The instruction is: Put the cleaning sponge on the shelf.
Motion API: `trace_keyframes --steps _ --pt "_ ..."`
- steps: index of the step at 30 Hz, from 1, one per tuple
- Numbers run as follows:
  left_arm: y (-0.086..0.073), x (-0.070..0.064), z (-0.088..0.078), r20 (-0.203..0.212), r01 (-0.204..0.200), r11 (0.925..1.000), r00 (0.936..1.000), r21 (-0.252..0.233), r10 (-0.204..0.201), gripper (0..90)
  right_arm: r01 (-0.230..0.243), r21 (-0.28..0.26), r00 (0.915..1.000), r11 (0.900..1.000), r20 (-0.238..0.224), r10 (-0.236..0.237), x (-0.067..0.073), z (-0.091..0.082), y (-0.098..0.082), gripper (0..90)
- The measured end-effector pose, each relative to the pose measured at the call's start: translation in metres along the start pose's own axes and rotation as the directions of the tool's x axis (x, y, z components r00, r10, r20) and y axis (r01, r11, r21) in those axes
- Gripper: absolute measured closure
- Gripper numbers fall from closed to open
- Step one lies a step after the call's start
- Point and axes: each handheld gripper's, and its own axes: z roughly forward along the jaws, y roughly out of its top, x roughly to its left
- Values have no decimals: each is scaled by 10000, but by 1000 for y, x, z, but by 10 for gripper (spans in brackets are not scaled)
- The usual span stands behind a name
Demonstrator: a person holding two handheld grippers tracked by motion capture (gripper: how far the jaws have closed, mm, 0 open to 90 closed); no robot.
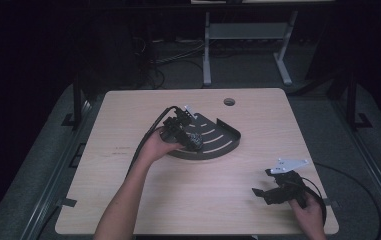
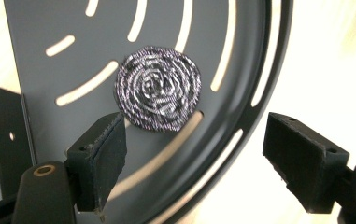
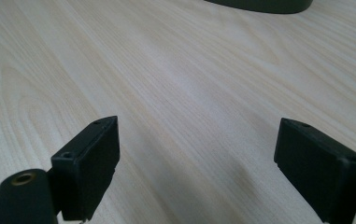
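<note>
The left claw [image 2: 194, 158] is hovering with jaws apart over a dark slotted corner tray [image 2: 35, 37] on the table [image 1: 128, 200], where what looks like a coiled steel scouring pad [image 2: 158, 87] is lying. The right claw [image 3: 196, 161] is resting spread wide near the table's right front.

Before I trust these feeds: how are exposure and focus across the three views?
High view: dim, dark surround, the pale wooden table readable. Left gripper view: the table is blown out white at right, while the round black-and-silver scouring pad on the dark grey slotted metal tray is sharp. Right gripper view: evenly lit, near woodgrain soft.
</note>
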Motion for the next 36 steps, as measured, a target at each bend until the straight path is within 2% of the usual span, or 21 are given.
trace_keyframes --steps 6,10,22,36 --pt "-15 -4 -7 -5 108 9999 9999 -6 -108 221 9 10 10000 10000 -17 -9 2 1 1 139" --pt "-25 -7 -13 -28 198 9996 9998 -214 -199 222 78 62 10000 10000 -33 -78 3 2 1 139" --pt "-44 -21 -24 -14 -49 9987 10000 -514 48 225 123 143 9999 9998 -42 -123 4 5 3 139" --pt "-67 -38 -38 53 -106 9951 9999 -988 112 225 185 177 9998 9997 -15 -184 2 5 4 138"
